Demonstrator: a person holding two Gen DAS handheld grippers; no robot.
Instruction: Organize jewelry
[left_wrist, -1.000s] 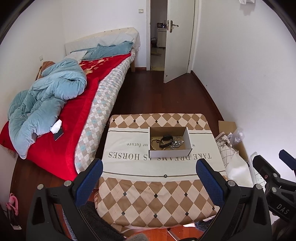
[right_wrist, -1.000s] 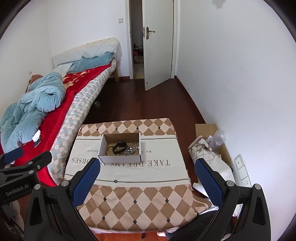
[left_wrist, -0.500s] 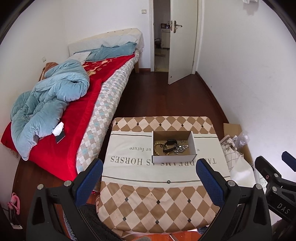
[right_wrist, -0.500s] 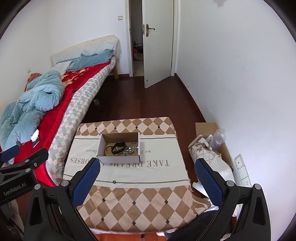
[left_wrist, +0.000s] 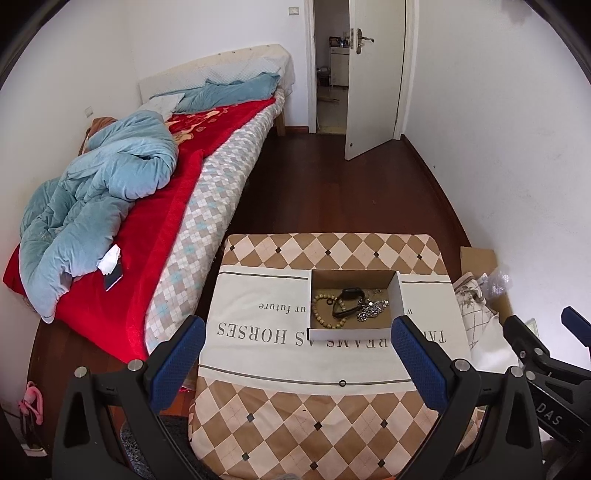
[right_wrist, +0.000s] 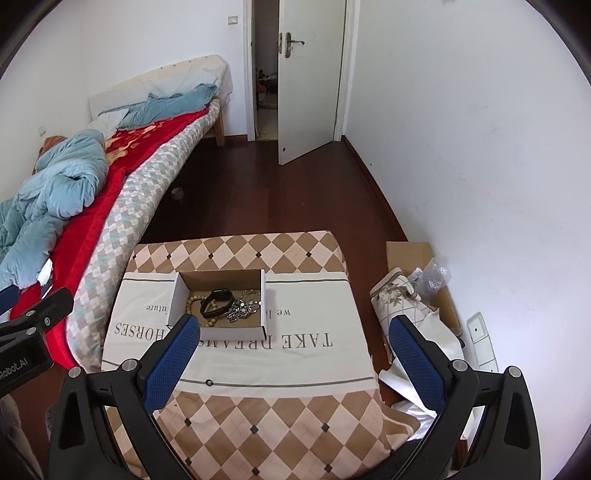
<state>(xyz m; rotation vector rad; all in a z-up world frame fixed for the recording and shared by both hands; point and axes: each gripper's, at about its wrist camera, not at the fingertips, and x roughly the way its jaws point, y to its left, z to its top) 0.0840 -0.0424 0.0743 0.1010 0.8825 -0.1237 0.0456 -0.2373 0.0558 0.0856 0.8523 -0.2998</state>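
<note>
A white cardboard box (left_wrist: 351, 334) sits on the cloth-covered table (left_wrist: 277, 413); it also shows in the right wrist view (right_wrist: 232, 332). Inside lie a wooden bead bracelet (left_wrist: 320, 313), a black band (left_wrist: 347, 302) and a silver chain pile (left_wrist: 371, 308); the right wrist view shows the bead bracelet (right_wrist: 192, 304), the black band (right_wrist: 218, 301) and the silver chain pile (right_wrist: 242, 308). A small ring (left_wrist: 342, 383) lies on the cloth nearer to me, also in the right wrist view (right_wrist: 209, 382). My left gripper (left_wrist: 295, 343) is open and empty, above the table's near side. My right gripper (right_wrist: 293, 345) is open and empty.
A bed (left_wrist: 155, 229) with a red blanket and blue quilt runs along the left. Bags and cardboard (right_wrist: 417, 295) lie on the floor to the table's right, by the wall. An open door (left_wrist: 373, 74) stands at the far end. Dark wood floor lies between.
Both grippers have shifted a little: the box and table sit slightly further right in the left view and slightly lower in both. Both stay open.
</note>
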